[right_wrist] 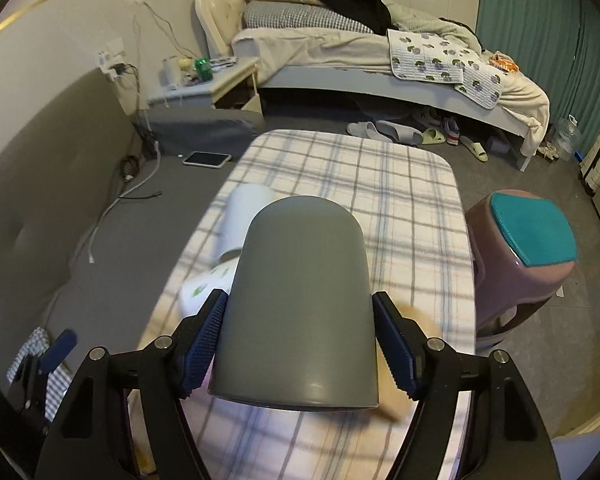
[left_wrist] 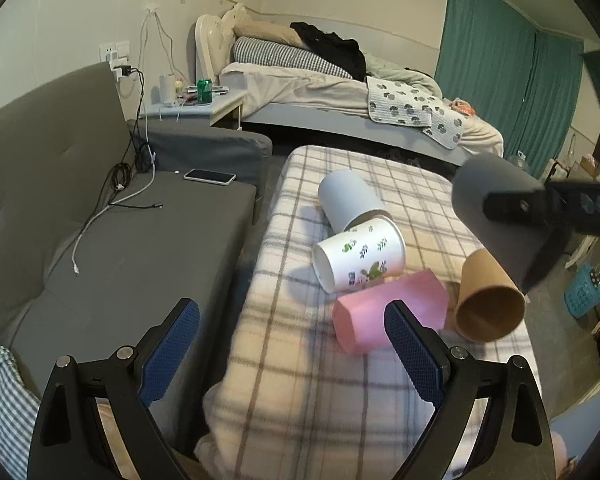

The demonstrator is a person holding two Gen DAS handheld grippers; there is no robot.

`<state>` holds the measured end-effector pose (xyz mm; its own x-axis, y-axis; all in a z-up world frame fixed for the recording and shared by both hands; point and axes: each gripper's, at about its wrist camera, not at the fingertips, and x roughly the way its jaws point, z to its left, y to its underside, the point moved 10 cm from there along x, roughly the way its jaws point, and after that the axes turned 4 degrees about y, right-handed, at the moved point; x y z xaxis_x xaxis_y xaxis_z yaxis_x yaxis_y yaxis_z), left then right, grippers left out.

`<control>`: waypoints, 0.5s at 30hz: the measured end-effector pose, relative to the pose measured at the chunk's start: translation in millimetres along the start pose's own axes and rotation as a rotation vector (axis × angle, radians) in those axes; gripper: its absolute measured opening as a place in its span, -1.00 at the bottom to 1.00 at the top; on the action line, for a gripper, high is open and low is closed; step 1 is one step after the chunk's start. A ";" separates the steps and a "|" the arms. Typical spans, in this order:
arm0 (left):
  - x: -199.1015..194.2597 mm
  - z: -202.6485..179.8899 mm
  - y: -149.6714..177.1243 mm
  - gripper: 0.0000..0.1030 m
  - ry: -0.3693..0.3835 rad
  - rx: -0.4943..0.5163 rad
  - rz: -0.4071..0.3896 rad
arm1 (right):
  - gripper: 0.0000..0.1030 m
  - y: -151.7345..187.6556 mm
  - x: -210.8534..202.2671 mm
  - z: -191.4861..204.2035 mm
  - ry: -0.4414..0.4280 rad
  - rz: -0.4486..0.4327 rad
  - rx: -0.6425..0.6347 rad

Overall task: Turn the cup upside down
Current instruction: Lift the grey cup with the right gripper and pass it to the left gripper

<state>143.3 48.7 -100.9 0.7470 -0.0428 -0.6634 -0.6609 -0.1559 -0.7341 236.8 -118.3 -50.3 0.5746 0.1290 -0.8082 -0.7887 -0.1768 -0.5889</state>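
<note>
My right gripper is shut on a grey cup and holds it in the air above the plaid-covered table, base pointing away from the camera. In the left wrist view the grey cup hangs at the right, tilted, with its mouth down. My left gripper is open and empty above the table's near left edge. Several cups lie on their sides: a pale blue cup, a white floral cup, a pink cup by my right fingertip and a brown paper cup.
A grey sofa stands left of the table with a phone and cables on it. A purple stool with a teal top stands right of the table. A bed and a nightstand lie behind.
</note>
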 end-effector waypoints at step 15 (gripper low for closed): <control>-5.3 9.0 32.2 0.87 -0.029 -0.009 0.054 | 0.38 127.6 16.2 14.6 0.006 0.080 0.005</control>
<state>117.4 52.7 -122.3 0.7078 -0.0228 -0.7060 -0.6994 -0.1632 -0.6959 142.3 -124.5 -138.6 0.5112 0.1087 -0.8525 -0.8331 -0.1812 -0.5226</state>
